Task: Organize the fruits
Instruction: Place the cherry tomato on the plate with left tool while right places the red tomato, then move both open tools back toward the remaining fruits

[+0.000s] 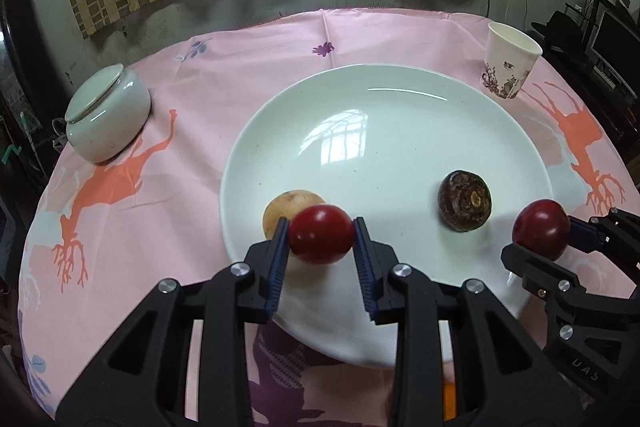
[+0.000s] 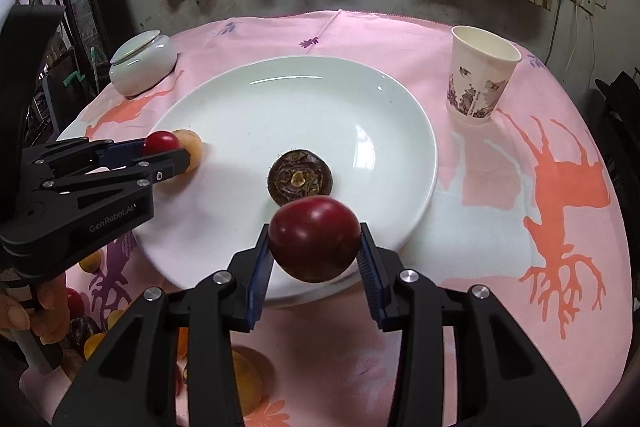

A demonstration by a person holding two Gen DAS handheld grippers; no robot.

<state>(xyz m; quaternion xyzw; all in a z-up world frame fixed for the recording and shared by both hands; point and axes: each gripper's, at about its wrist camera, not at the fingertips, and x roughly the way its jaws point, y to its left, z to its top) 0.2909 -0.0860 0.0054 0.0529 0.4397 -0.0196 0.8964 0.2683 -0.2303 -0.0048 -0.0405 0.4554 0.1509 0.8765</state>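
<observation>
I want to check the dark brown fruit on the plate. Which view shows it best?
The left wrist view: the dark brown fruit sits unobstructed on the plate. In the right wrist view, the red fruit in the right gripper hides its near edge.

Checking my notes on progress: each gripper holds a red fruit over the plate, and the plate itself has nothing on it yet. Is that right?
Not quite. The white plate already holds a tan fruit and a dark brown fruit, as the left wrist view shows. Each gripper does hold a red fruit.
</observation>
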